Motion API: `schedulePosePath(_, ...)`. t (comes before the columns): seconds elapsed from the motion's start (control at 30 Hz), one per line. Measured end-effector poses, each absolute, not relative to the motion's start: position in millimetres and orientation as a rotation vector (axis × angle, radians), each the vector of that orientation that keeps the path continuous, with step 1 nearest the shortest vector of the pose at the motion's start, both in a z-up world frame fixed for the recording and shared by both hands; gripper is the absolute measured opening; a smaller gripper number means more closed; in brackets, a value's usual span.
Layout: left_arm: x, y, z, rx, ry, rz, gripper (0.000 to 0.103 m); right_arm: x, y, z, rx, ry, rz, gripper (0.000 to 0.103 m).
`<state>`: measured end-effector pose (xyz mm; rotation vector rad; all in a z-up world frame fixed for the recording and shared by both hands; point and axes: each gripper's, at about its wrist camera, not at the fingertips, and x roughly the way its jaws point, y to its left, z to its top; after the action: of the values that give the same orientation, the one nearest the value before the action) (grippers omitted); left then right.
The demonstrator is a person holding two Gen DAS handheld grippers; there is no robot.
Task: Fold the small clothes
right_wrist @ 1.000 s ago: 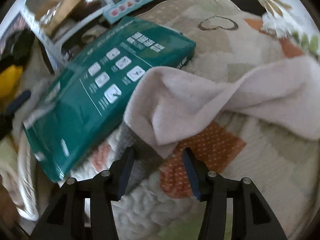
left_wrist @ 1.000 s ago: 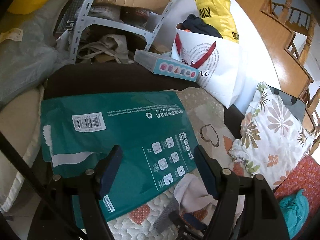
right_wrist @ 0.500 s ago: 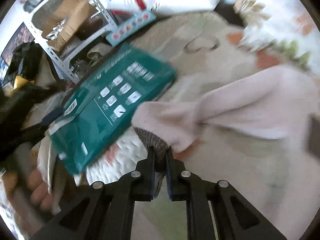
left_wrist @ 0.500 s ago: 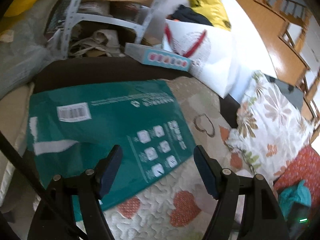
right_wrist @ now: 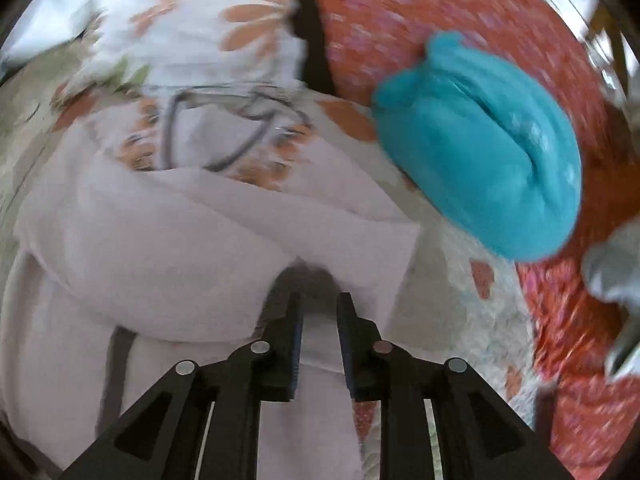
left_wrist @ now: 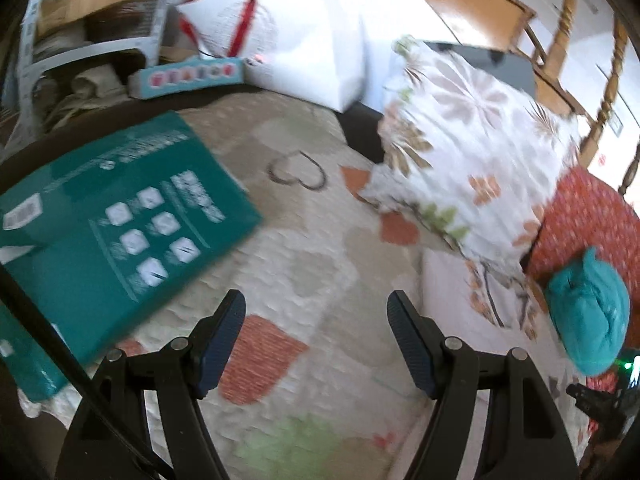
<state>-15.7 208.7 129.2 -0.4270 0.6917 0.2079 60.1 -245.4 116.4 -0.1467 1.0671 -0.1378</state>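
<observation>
Pale pink garment [right_wrist: 172, 240] bunched, pinched in right gripper [right_wrist: 319, 304].

The right gripper [right_wrist: 319, 312], jaws earlier apart, has clamped the pale pink sock [right_wrist: 168, 240] and carried it beside the teal cloth bundle [right_wrist: 484, 140].

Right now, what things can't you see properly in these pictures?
- Pink garment, right wrist view: its lower part runs off the picture's edge, and the right gripper covers the pinched bit.
- Green box, left wrist view: its print is too blurred to read, and its left end is cut off.
- Grey cloth, right wrist view: cut off at the right edge, blurred.
</observation>
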Motion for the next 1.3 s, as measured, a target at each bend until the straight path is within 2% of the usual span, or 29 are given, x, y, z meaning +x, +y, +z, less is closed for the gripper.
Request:
schedulePosePath(0.03, -14.5, 205.0, 128.2, -0.423, 0.696, 0.204, 0.072, 57.8, -247.1, 118.6, -0.114, 1.058, -0.111, 0.044)
schedulePosePath(0.1, -7.6, 195.9, 125.1, -0.421, 0.715, 0.184, 0.072, 57.0, -240.1, 123.8, -0.091, 1.048, -0.054, 0.050)
schedulePosePath(0.37, 19.5, 149.5, 92.4, -0.341, 0.878, 0.059, 0.073, 43.0, -240.0, 115.8, -0.045, 1.015, -0.037, 0.050)
schedulePosePath(0.53, 24.8, 112.2, 59.7, -0.296, 1.001, -0.059, 0.073, 14.2, -186.7, 89.8, -0.050, 1.024, 0.141, 0.050)
schedulePosePath(0.67, 29.8, 71.9, 30.2, -0.213, 1.103, -0.137, 0.073, -12.0, -179.4, 77.7, -0.049, 1.006, 0.159, 0.050)
schedulePosePath(0.7, 29.7, 64.6, 25.0, -0.188, 1.122, -0.153, 0.070, -19.3, -186.9, 77.1, -0.039, 0.999, 0.141, 0.050)
schedulePosePath(0.73, 29.4, 59.4, 21.1, -0.168, 1.134, -0.164, 0.052, -25.2, -195.8, 77.3, -0.028, 0.993, 0.122, 0.050)
schedulePosePath(0.77, 27.1, 55.0, 20.7, -0.127, 1.128, -0.151, 0.028, -32.7, -209.7, 78.9, -0.009, 0.984, 0.095, 0.050)
schedulePosePath(0.83, 22.9, 59.2, 27.9, -0.154, 1.107, -0.181, 0.021, -46.2, -241.1, 83.5, 0.035, 0.969, 0.034, 0.050)
schedulePosePath(1.03, -3.2, 112.2, 53.5, -0.258, 0.997, -0.072, 0.021, -90.7, -329.8, 75.9, 0.215, 0.976, -0.123, 0.053)
schedulePosePath(1.1, -15.7, 123.8, 49.1, -0.295, 1.001, -0.092, 0.030, -105.5, -345.0, 65.5, 0.310, 0.984, -0.119, 0.054)
schedulePosePath(1.13, -21.3, 127.2, 44.7, -0.317, 1.013, -0.113, 0.039, -111.9, -348.5, 60.2, 0.351, 0.987, -0.107, 0.054)
schedulePosePath(1.17, -24.9, 128.1, 40.8, -0.333, 1.024, -0.130, 0.043, -116.9, -350.3, 54.5, 0.391, 0.988, -0.087, 0.054)
schedulePosePath(1.3, -53.0, 121.7, 23.2, -0.386, 1.040, -0.212, 0.046, -132.5, -343.6, 39.5, 0.511, 0.978, -0.008, 0.059)
